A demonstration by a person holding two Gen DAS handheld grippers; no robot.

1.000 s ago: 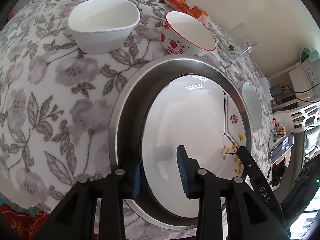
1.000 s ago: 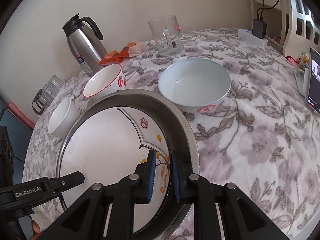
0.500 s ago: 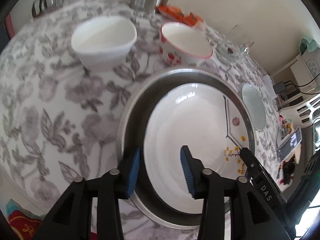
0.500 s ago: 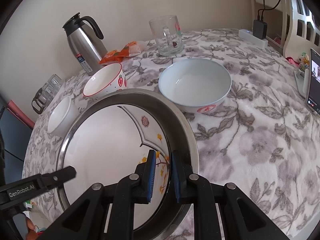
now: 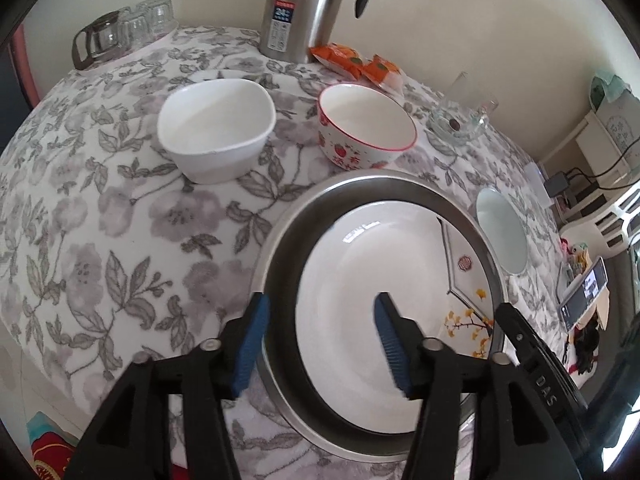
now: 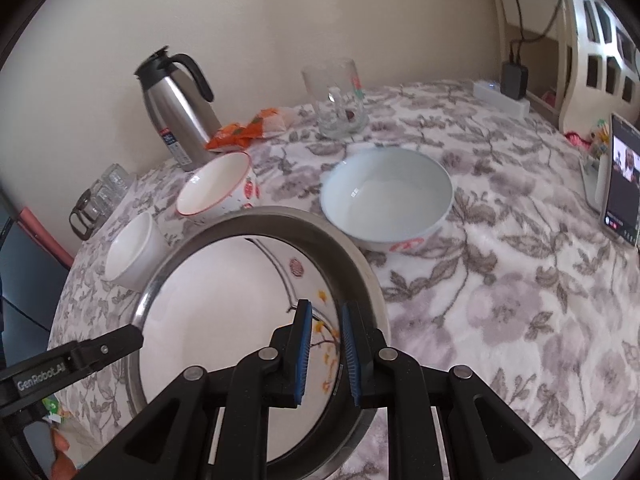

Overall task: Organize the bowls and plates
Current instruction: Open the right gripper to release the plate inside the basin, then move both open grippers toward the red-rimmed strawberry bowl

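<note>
A white plate with a yellow flower print (image 5: 376, 280) (image 6: 224, 300) lies inside a wide steel plate (image 5: 280, 256) (image 6: 352, 264) on the flowered tablecloth. My left gripper (image 5: 320, 336) is open, raised above the steel plate's left rim, its fingers apart on either side of that rim. My right gripper (image 6: 325, 354) has its blue pads close together on the white plate's right rim. A white squarish bowl (image 5: 216, 136) (image 6: 132, 256), a strawberry bowl (image 5: 366, 126) (image 6: 218, 192) and a pale blue bowl (image 5: 502, 238) (image 6: 386, 204) stand beyond.
A steel thermos jug (image 5: 304, 4) (image 6: 176, 116), orange snack packets (image 5: 352, 60) (image 6: 248, 130), a glass mug (image 6: 336, 98) (image 5: 460, 112) and a glass pot with cups (image 5: 116, 34) stand at the back. A phone (image 6: 622, 182) stands at the right table edge.
My left gripper has opened wider and lifted back from the steel plate's left rim. My right gripper's pads have drawn slightly apart on the white plate's rim.
</note>
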